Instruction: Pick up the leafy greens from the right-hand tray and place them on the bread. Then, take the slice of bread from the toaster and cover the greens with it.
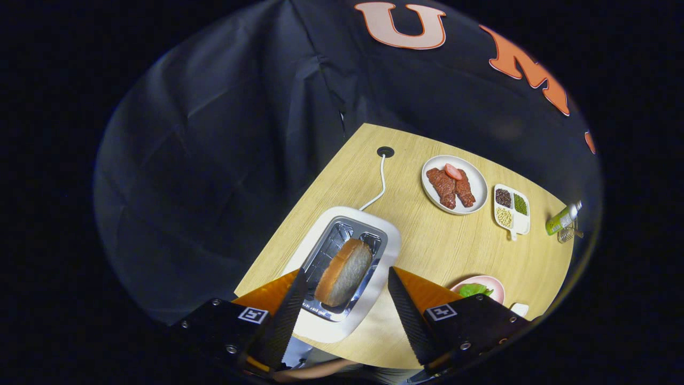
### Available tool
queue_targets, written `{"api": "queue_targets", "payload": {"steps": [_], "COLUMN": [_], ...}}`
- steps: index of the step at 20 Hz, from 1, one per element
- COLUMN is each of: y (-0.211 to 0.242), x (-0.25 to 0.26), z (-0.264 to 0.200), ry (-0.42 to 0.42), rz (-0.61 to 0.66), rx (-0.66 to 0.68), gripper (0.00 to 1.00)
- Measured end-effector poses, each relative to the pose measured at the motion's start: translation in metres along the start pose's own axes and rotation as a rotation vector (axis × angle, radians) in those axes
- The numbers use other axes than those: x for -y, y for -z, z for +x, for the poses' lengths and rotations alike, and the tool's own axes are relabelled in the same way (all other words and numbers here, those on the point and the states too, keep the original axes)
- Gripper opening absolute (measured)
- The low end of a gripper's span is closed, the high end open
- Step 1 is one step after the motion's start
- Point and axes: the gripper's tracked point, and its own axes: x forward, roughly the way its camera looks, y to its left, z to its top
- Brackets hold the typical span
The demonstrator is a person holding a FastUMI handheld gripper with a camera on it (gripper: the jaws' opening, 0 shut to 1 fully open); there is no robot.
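Bread slice (344,271) stands upright in the slot of a white toaster (350,267) on a light wood table (443,246) against black cloth. Beyond sit a plate of meat (454,184), a divided dish of beans (511,208) and a green bottle (562,218). Leafy greens (474,290) lie on a pink plate (494,286) beside the right finger. The gripper (346,310) hangs above the toaster, fingers spread wide either side of the slice, not touching it.

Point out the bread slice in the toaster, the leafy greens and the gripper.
bread slice (344,274): gripper view, cut face, upright in the toaster slot, between the open fingers.
leafy greens (473,290): gripper view, leaf on the pink plate.
gripper (347,299): gripper view, midway between fingertips.
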Motion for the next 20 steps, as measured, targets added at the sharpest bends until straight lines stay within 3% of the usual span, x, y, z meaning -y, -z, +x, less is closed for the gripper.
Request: {"api": "queue_targets", "payload": {"steps": [6, 10, 13, 15, 20], "y": [0.008, 0.020, 0.019, 0.017, 0.012], "x": [0.007, 0.000, -0.006, -0.008, -0.010], "z": [0.018, 0.027, 0.032, 0.033, 0.009], "ry": [0.064, 0.072, 0.049, 0.033, -0.061], "rz": [0.052, 0.098, 0.148, 0.170, 0.206], "rx": [-0.058, -0.095, -0.091, -0.074, -0.034], "gripper": [0.79, 0.56, 0.29, 0.18, 0.14]}}
